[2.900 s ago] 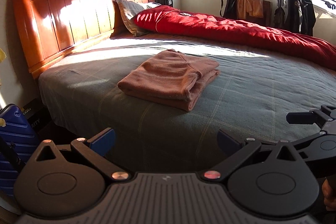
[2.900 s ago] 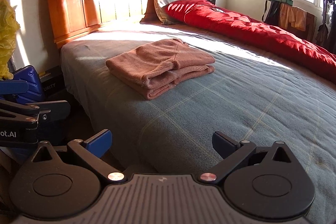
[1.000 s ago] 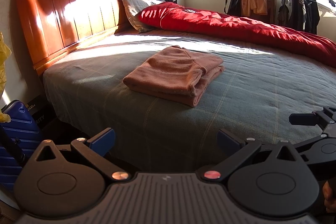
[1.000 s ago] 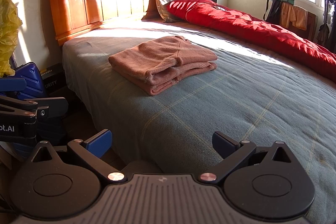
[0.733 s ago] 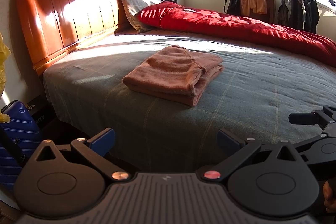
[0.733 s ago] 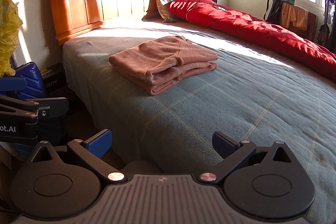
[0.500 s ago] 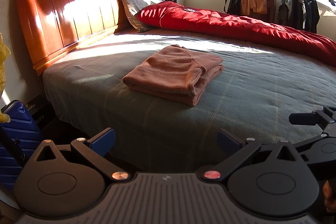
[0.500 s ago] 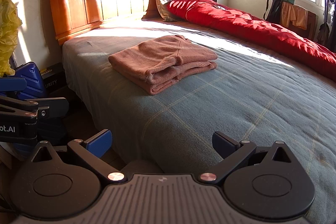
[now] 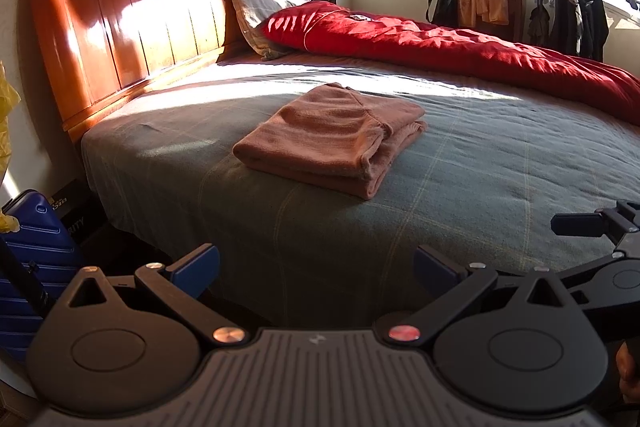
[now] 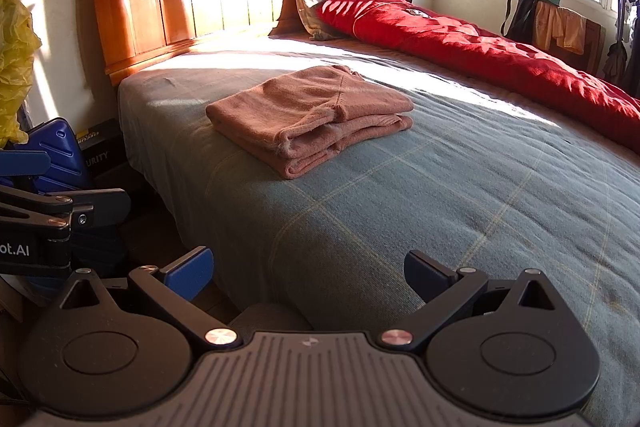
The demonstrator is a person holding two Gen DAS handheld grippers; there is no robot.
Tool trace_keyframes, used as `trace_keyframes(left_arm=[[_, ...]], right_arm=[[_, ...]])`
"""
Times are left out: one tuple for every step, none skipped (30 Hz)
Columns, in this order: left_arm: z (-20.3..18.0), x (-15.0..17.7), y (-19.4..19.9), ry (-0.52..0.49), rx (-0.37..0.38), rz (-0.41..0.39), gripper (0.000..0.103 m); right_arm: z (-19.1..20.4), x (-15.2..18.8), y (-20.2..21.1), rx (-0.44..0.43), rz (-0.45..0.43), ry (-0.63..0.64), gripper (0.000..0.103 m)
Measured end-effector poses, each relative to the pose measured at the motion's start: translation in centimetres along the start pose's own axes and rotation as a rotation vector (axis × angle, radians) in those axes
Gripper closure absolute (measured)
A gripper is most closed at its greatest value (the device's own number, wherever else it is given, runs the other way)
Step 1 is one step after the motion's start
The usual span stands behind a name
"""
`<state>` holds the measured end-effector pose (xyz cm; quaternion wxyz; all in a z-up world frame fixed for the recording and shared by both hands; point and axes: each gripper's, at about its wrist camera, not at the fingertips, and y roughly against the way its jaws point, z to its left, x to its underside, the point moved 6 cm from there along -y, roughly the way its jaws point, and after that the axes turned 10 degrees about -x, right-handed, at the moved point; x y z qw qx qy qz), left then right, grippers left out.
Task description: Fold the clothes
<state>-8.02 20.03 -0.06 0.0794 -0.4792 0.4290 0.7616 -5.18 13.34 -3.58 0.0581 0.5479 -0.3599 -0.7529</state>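
The folded garment (image 9: pixel 332 139), a soft, fuzzy, brownish-pink knit, lies in a compact stack of layers on the grey-green bedspread (image 9: pixel 500 187), nearer the headboard (image 9: pixel 152 23) than the red quilt (image 9: pixel 460 55), and appears already folded. Judged from its pile and drape, it is light, limp and non-slippery, so any further lift should pinch through all layers at the thick folded edge facing the cameras, or at two opposite corners. The left claw (image 9: pixel 316 267) and the right claw (image 10: pixel 308 267) both stand wide apart and empty, off the bed edge and well apart from the garment.
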Motion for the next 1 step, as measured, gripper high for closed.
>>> trace_keyframes(left_arm=[[-0.02,0.01,0.04,-0.001,0.001,-0.001,0.001]], right_arm=[[-0.02,0.01,0.0,0.0,0.0,0.0,0.0]])
